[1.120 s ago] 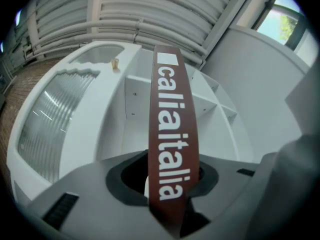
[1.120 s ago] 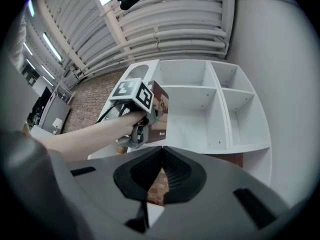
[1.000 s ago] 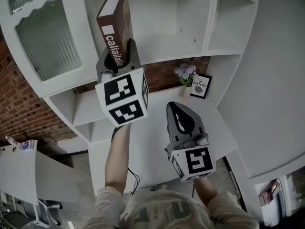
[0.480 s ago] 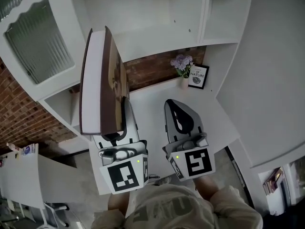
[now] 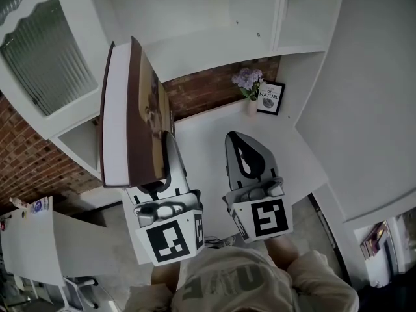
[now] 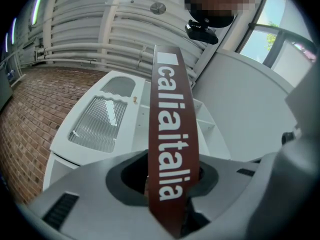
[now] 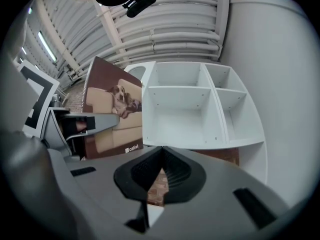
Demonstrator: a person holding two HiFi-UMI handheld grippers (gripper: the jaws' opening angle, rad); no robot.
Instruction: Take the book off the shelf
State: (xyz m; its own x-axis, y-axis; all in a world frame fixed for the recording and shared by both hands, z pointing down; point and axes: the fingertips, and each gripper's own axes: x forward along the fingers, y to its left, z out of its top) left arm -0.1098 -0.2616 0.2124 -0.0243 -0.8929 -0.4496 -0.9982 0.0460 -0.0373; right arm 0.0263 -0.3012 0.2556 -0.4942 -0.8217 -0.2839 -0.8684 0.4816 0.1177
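The book (image 5: 133, 119) is brown with a white page edge and white lettering down its spine (image 6: 170, 129). It is off the white shelf unit (image 5: 214, 18) and stands up in the air over the desk. My left gripper (image 5: 162, 158) is shut on its lower end, with the spine running between the jaws (image 6: 170, 186). In the right gripper view the book's cover (image 7: 112, 111) shows a dog on a sofa, left of the bare shelf compartments (image 7: 185, 109). My right gripper (image 5: 250, 158) hangs beside it over the desk, jaws shut (image 7: 160, 156) on nothing.
A white desk (image 5: 208, 174) lies below both grippers, against a brick wall (image 5: 201, 93). A vase of purple flowers (image 5: 249, 86) and a small framed print (image 5: 270, 99) stand at its back right. A cabinet door with ribbed glass (image 5: 39, 54) is at the upper left.
My left gripper has come down and back from the shelf with the book, which now stands edge-on to the head camera. The right gripper has barely moved.
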